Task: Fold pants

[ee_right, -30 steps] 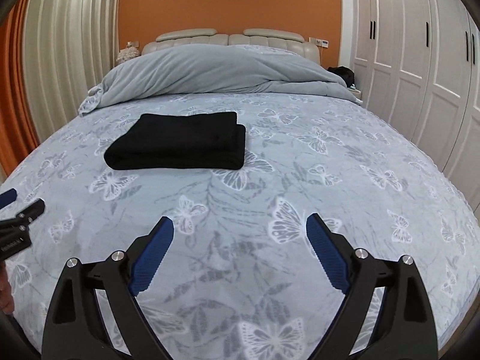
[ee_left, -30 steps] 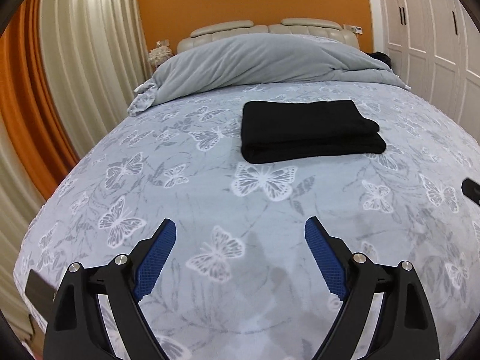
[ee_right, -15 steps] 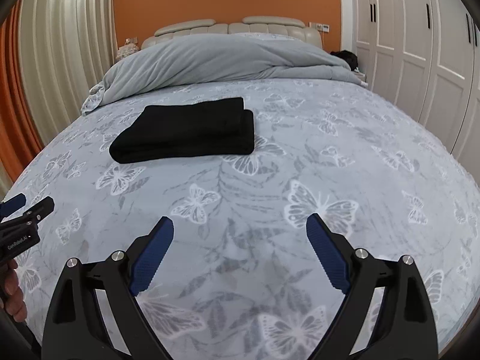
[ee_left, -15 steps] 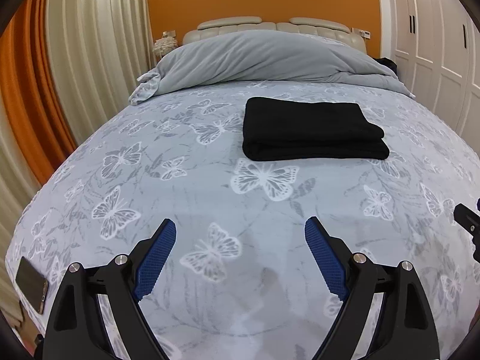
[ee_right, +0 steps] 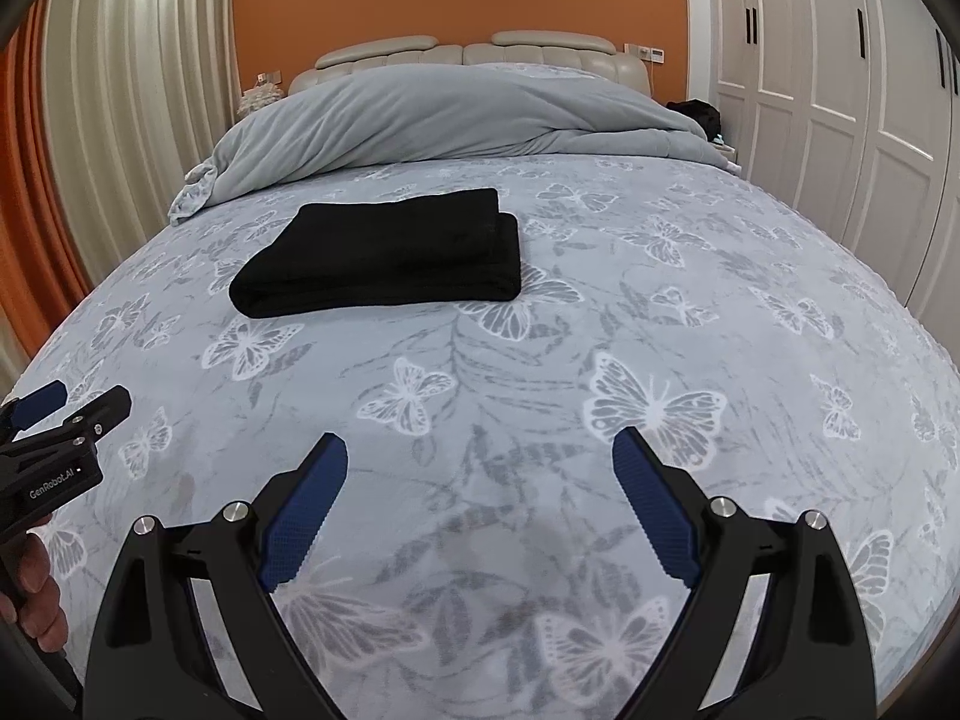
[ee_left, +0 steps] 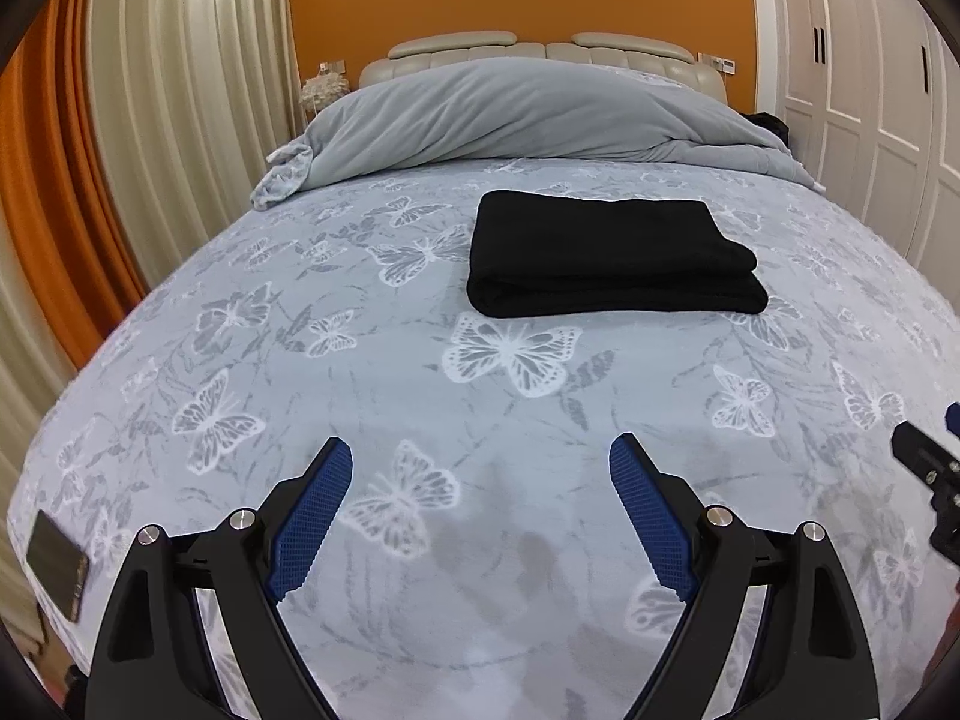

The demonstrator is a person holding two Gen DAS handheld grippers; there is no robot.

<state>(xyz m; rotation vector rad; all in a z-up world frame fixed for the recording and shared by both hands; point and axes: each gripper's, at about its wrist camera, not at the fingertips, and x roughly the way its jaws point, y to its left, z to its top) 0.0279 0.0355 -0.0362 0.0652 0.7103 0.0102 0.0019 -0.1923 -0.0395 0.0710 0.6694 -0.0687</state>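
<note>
The black pants (ee_left: 606, 258) lie folded into a neat rectangle on the butterfly-print bed cover (ee_left: 360, 360); they also show in the right wrist view (ee_right: 384, 255). My left gripper (ee_left: 480, 516) is open and empty, hovering over the cover well short of the pants. My right gripper (ee_right: 480, 516) is open and empty too, over the near part of the bed (ee_right: 660, 330). The left gripper's fingers (ee_right: 66, 414) show at the left edge of the right wrist view, and part of the right gripper (ee_left: 930, 480) shows at the right edge of the left wrist view.
A grey duvet (ee_left: 516, 114) is bunched at the headboard. A dark phone (ee_left: 57, 564) lies at the bed's near left corner. Curtains (ee_left: 150, 90) hang on the left and white wardrobe doors (ee_right: 840, 90) stand on the right.
Both grippers have drawn back and tilted up slightly, so more of the bed's near part shows. The pants have not moved. Both stay open.
</note>
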